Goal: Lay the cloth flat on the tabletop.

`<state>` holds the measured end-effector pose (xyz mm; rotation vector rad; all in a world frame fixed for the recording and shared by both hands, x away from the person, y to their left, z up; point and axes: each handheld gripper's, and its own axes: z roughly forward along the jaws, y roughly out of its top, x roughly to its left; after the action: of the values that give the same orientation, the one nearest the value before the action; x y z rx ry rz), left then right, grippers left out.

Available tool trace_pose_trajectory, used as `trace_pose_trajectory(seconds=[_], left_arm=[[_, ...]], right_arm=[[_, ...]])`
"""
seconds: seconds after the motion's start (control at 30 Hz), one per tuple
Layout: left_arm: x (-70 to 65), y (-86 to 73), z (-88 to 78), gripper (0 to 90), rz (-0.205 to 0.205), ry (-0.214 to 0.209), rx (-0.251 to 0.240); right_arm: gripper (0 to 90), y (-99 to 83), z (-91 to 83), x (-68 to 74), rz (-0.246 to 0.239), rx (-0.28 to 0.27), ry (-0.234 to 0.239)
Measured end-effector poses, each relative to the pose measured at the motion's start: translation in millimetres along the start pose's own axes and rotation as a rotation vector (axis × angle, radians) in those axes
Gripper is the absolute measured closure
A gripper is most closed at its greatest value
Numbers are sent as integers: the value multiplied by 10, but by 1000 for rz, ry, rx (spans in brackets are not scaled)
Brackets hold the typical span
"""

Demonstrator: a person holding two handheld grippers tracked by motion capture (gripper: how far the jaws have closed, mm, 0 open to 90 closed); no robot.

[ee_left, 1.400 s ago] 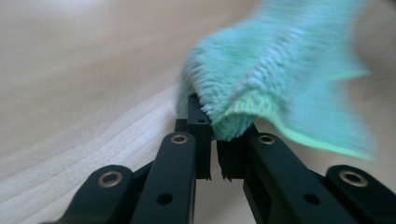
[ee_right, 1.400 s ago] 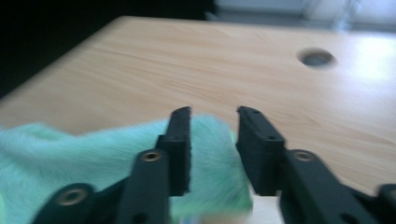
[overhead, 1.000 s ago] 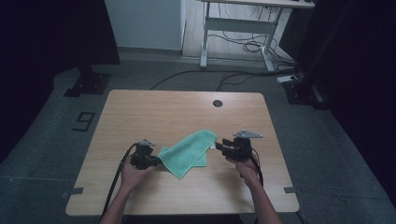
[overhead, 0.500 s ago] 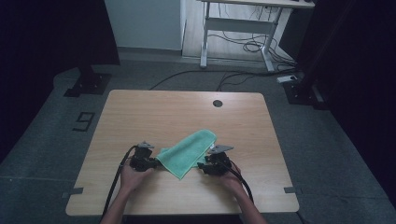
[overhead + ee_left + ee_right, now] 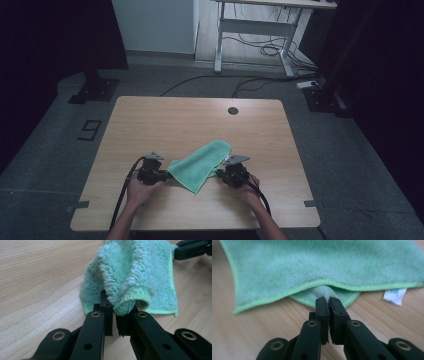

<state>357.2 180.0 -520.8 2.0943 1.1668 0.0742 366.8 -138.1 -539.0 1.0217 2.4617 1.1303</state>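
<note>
While my left hand-held gripper pinches green cloth near desk front edge, right hand-held gripper seemingly clamps lower layer.

Table: light wood-grain top with rounded corners, standing on grey floor; a small dark round grommet hole sits near your far edge, at about 1 o'clock from the table's centre. One item lies directly on it: a green microfibre cloth, folded and rumpled, at about 6 o'clock from centre, toward your near edge. A small white tag on the cloth rests against the wood.
</note>
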Motion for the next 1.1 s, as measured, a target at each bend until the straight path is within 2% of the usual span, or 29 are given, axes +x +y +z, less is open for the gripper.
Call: trace_pose_trajectory(seconds=[0.03, 0.1, 0.13, 0.17, 0.2, 0.27, 0.3, 0.33, 0.4, 0.43, 0.57, 0.6, 0.7, 0.83, 1.0, 1.1], left_arm=[[-18, -1, -52, 845, 11, -18, 10], [-44, -1, -121, 845, 18, -45, 11], [-44, -1, -121, 845, 18, -45, 11], [-67, 6, -182, 845, 22, -72, 3], [-120, 29, -267, 845, 28, -105, -10], [-182, 77, -347, 844, 39, -131, -25], [-182, 77, -347, 843, 39, -131, -25], [-244, 139, -407, 843, 44, -171, -44], [-277, 171, -433, 842, 47, -185, -52], [-331, 231, -470, 842, 55, -212, -65], [-361, 294, -477, 843, 44, -238, -64], [-357, 304, -467, 844, 40, -244, -57], [-307, 304, -413, 843, -2, -278, -19], [-258, 281, -378, 842, -33, -291, 3], [-279, 284, -392, 842, -35, -290, -11], [-311, 306, -425, 842, -17, -262, -26]], right_arm=[[862, 23, -124, -15, 18, -36, 41], [862, 45, -258, -13, 21, -65, 72], [862, 45, -258, -13, 21, -65, 72], [862, 61, -353, -15, 27, -81, 88], [861, 113, -596, -27, 34, -131, 112], [861, 175, -784, -38, 37, -174, 119], [861, 175, -784, -38, 37, -174, 119], [860, 274, -995, -58, 38, -233, 115], [860, 309, -1052, -63, 37, -252, 113], [860, 405, -1196, -85, 35, -286, 107], [860, 479, -1280, -129, 48, -302, 92], [860, 506, -1292, -193, 77, -289, 94], [859, 491, -1275, -250, 112, -262, 111], [858, 436, -1259, -287, 141, -241, 122], [858, 410, -1225, -305, 147, -230, 117], [857, 421, -1230, -310, 145, -238, 110]])
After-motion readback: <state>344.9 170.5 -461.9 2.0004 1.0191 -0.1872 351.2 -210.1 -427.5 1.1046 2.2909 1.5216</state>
